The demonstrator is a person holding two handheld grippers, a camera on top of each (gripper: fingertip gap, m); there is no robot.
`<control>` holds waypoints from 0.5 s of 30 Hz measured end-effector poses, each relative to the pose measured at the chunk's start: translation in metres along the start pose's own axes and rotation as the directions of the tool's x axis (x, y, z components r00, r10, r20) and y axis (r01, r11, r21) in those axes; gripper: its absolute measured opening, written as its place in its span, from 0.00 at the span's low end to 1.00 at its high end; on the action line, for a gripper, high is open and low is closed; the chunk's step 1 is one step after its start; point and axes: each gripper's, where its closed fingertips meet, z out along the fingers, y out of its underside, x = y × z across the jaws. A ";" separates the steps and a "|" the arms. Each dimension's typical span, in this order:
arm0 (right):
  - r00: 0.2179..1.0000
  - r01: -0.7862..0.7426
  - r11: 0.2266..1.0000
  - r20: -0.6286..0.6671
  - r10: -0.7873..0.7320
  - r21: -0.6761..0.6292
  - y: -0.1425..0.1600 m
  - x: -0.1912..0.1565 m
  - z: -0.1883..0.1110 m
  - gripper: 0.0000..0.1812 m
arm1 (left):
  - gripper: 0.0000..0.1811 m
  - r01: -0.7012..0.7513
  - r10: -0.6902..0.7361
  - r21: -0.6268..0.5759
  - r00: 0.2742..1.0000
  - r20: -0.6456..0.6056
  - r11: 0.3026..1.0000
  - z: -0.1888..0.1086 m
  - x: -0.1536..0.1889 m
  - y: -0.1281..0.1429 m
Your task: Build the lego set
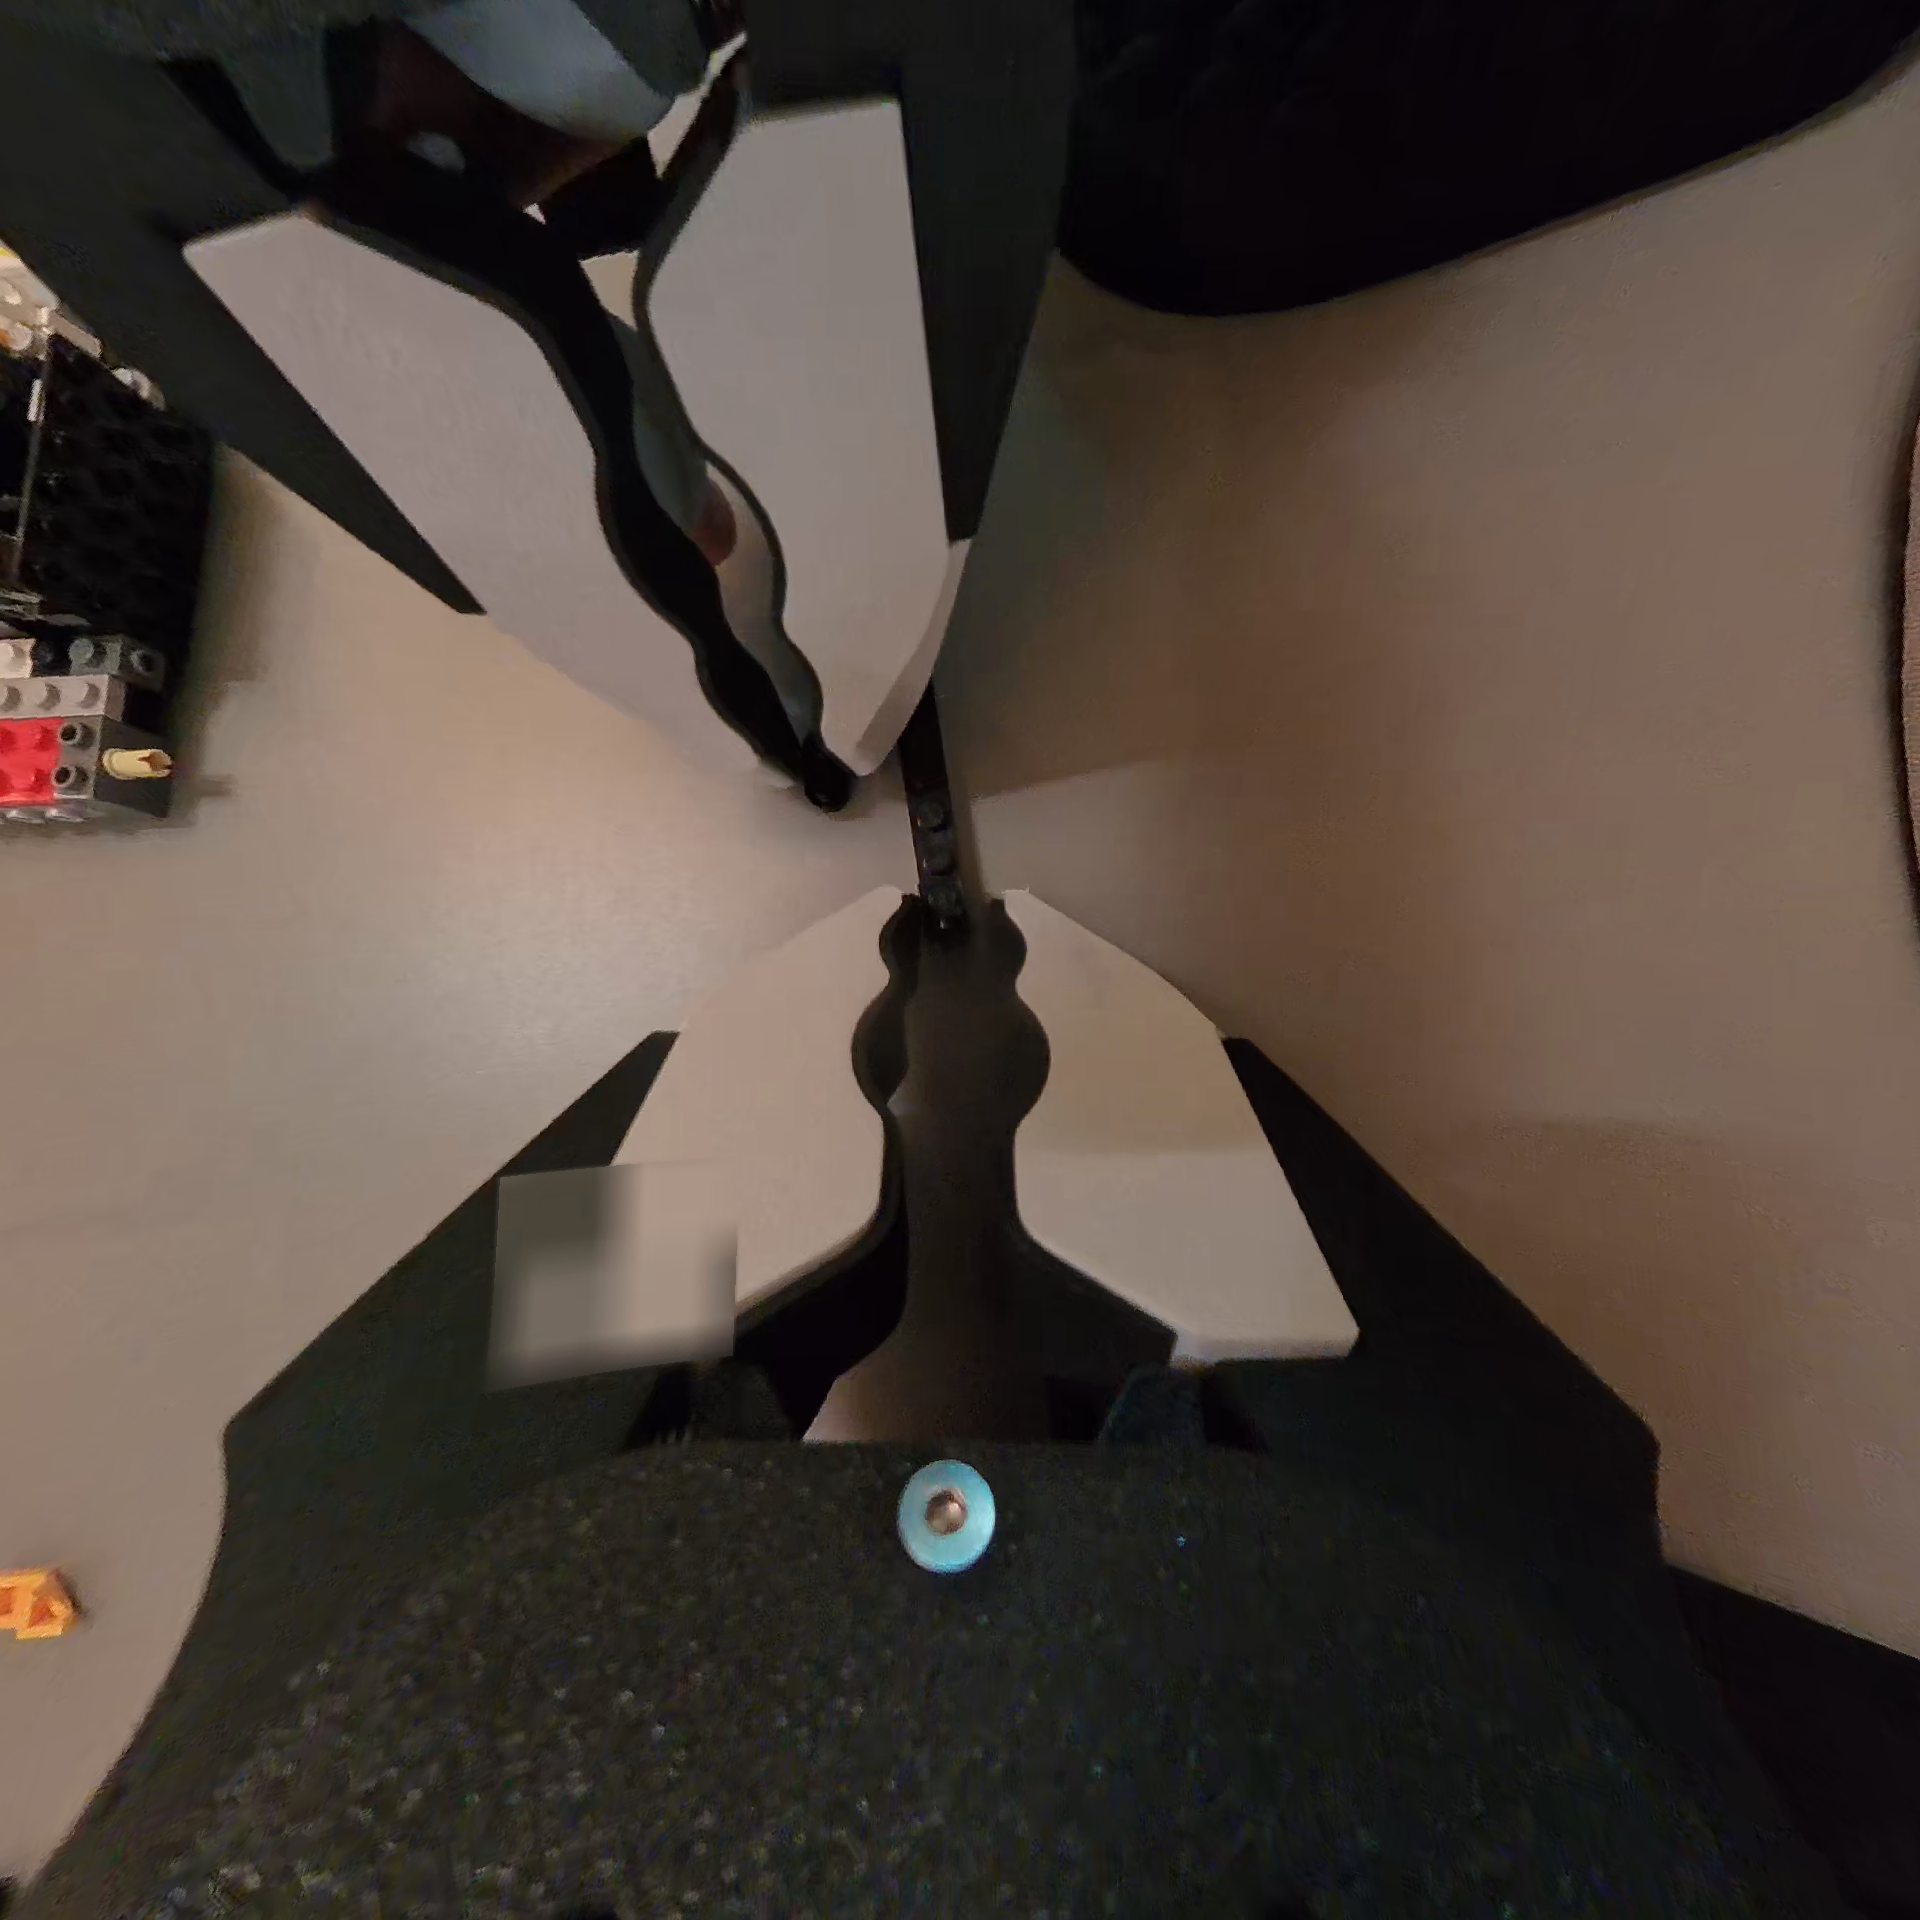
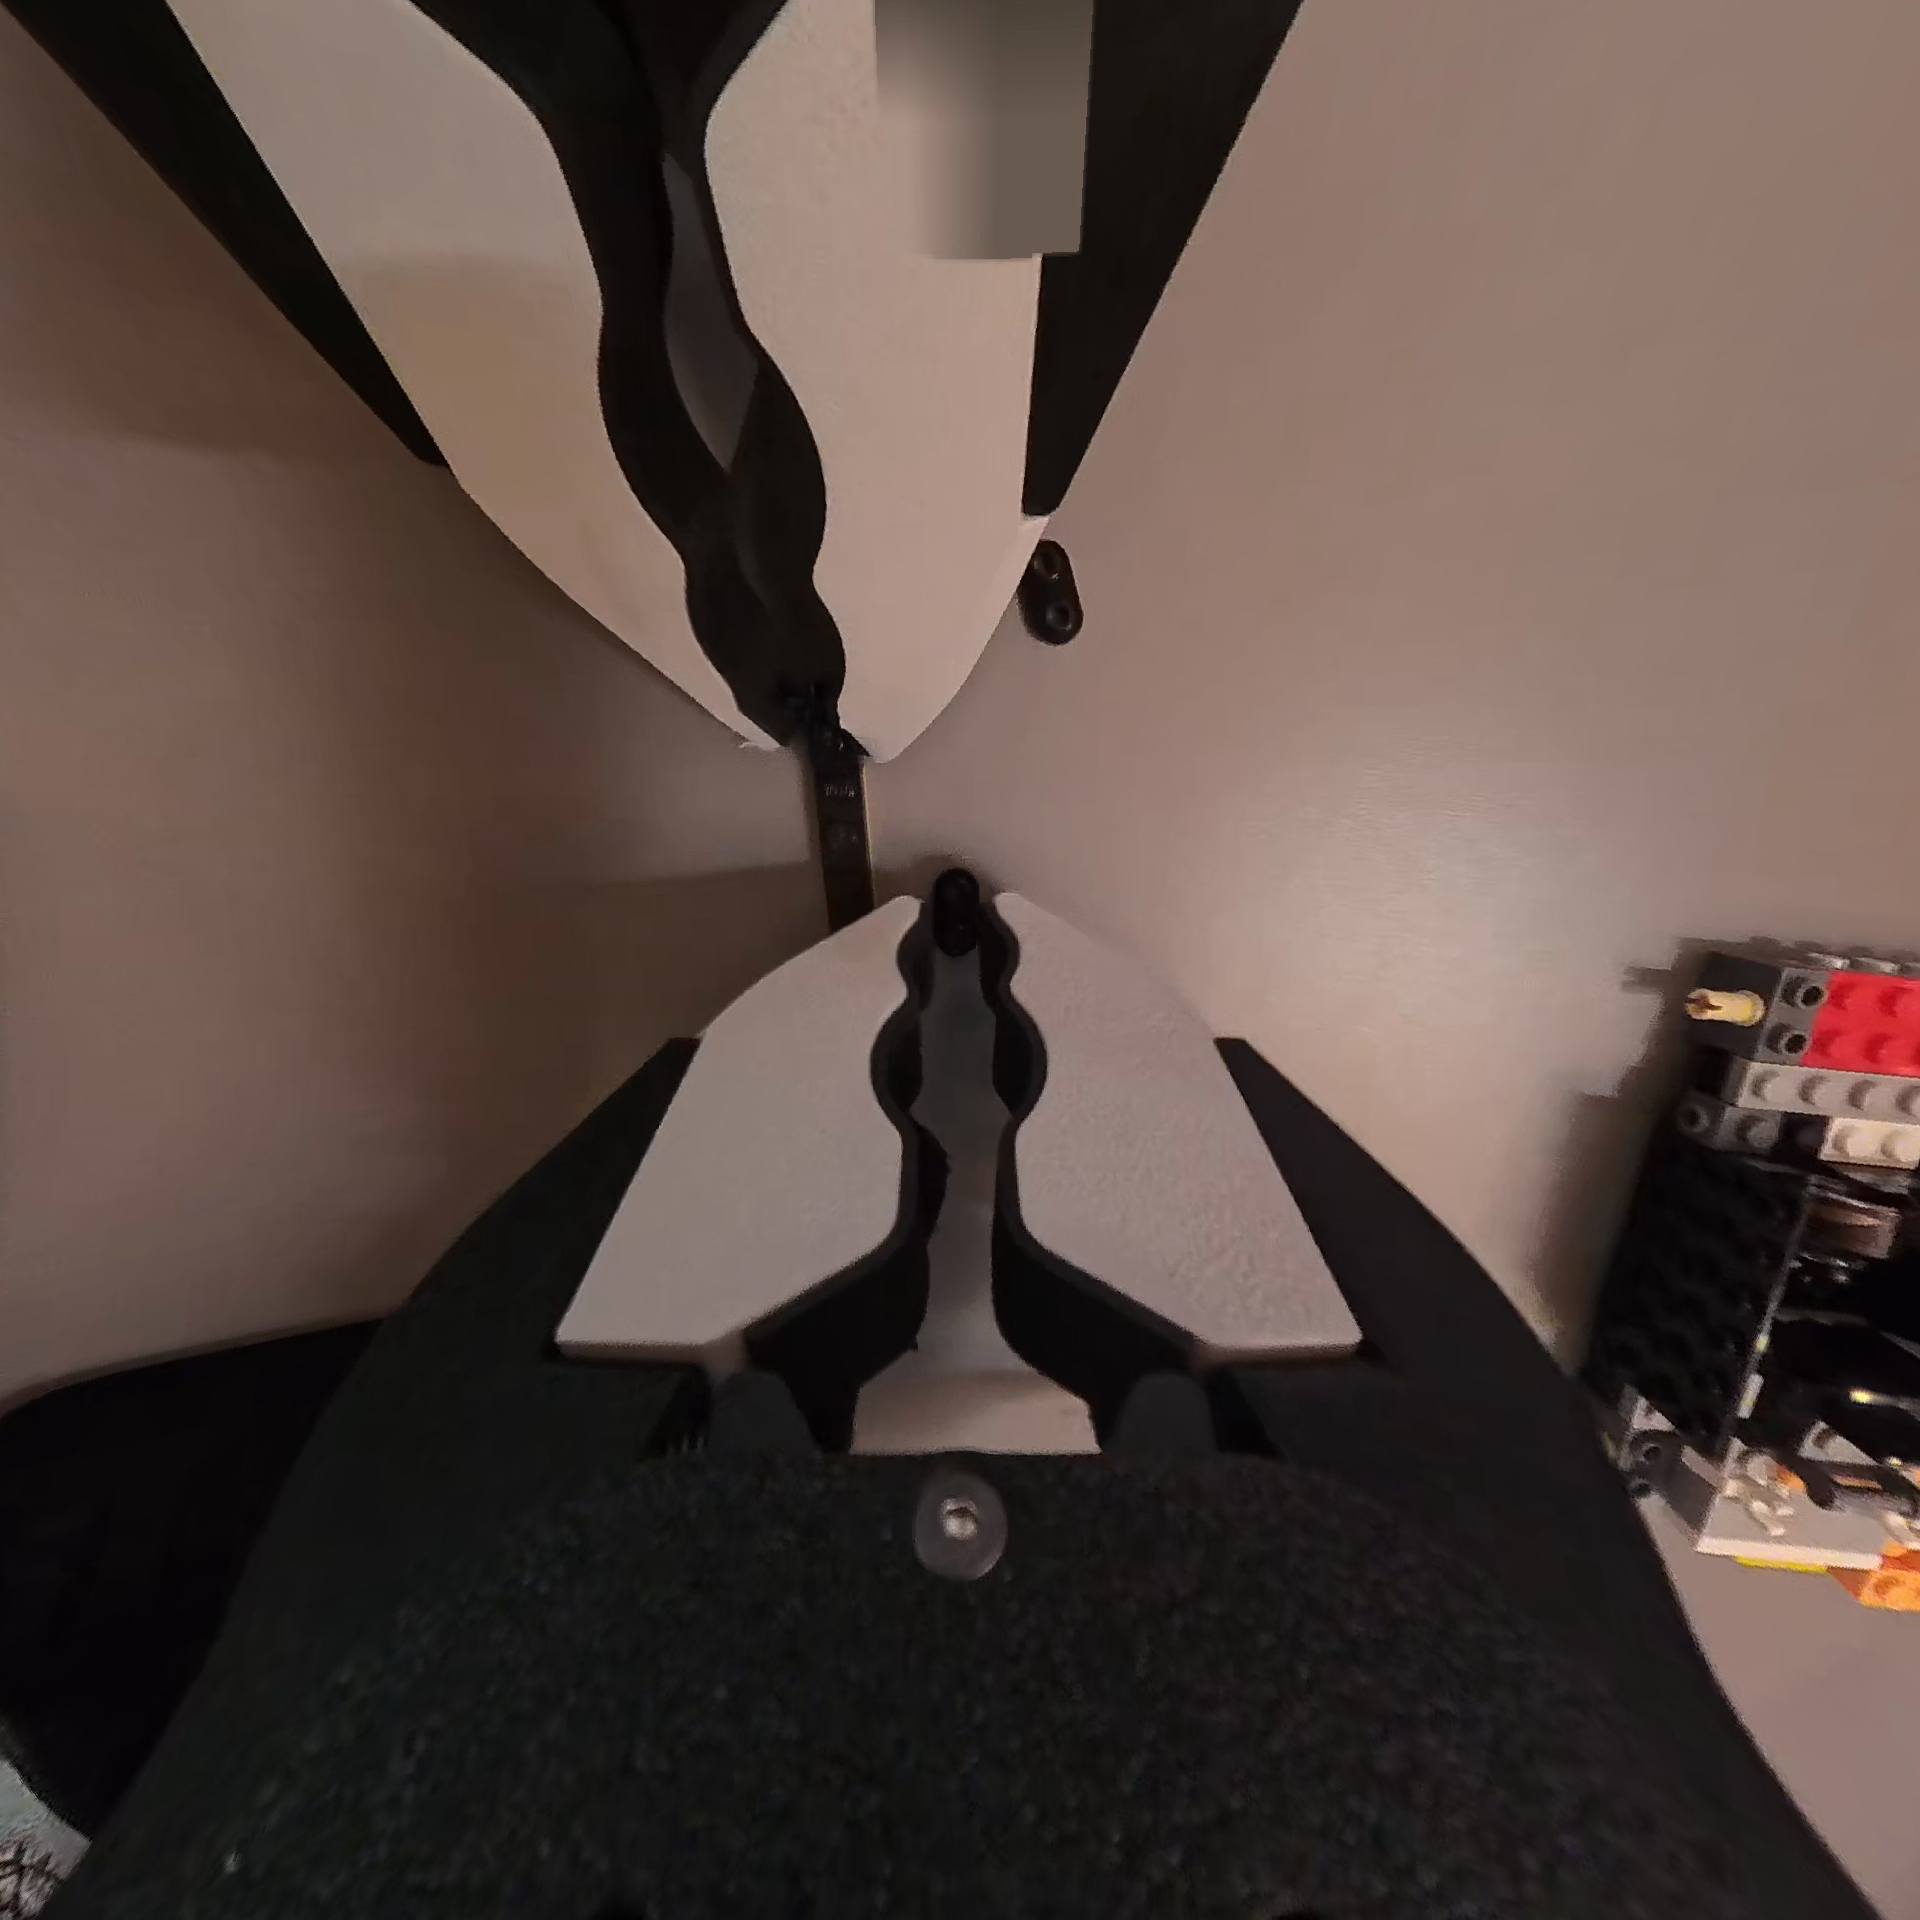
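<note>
My left gripper [image 1: 948, 906] is shut on the end of a thin black studded lego strip [image 1: 940, 831], held above the pale table. My right gripper [image 2: 956, 912] is shut on a small black pin-like piece [image 2: 954, 894]. The two grippers face each other tip to tip. In the left wrist view the right gripper [image 1: 831, 784] comes down from the top, and its piece sits just left of the strip. In the right wrist view the left gripper [image 2: 821, 727] holds the strip [image 2: 844, 831] just left of the pin. I cannot tell whether the pieces touch.
The partly built model of black, grey and red bricks stands at the table's side [image 1: 73, 623] [image 2: 1787, 1195]. A small black two-hole piece [image 2: 1055, 597] lies on the table. An orange piece [image 1: 36, 1605] lies apart. Dark cloth [image 1: 1455, 156] lies along the table's edge. Only a small space, under 4 cm, lies between the two pairs of fingers.
</note>
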 end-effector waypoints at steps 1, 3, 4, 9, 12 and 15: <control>1.000 0.000 1.000 -0.001 0.000 0.001 0.000 0.000 0.000 0.04 | 0.07 0.002 -0.002 0.001 1.000 -0.003 1.000 0.000 0.000 0.000; 1.000 -0.001 1.000 -0.004 0.001 0.003 0.000 0.000 0.000 0.04 | 0.07 0.003 -0.003 0.002 1.000 -0.007 1.000 0.000 0.001 0.000; 1.000 -0.001 1.000 -0.008 0.001 0.006 0.000 0.000 0.000 0.04 | 0.07 0.005 -0.005 0.004 1.000 -0.008 1.000 0.000 0.001 0.000; 0.999 -0.025 0.998 -0.030 0.027 0.057 -0.001 0.005 -0.009 0.04 | 0.07 0.002 -0.002 0.011 1.000 -0.007 1.000 -0.001 0.000 -0.001; 0.998 -0.038 0.993 -0.053 0.044 0.110 -0.004 0.009 -0.022 0.04 | 0.06 0.004 -0.004 0.017 1.000 -0.001 1.000 -0.001 -0.001 -0.001; 0.996 -0.046 0.986 -0.069 0.058 0.163 -0.008 0.011 -0.034 0.04 | 0.05 0.010 -0.010 0.019 1.000 0.004 1.000 -0.001 -0.003 -0.001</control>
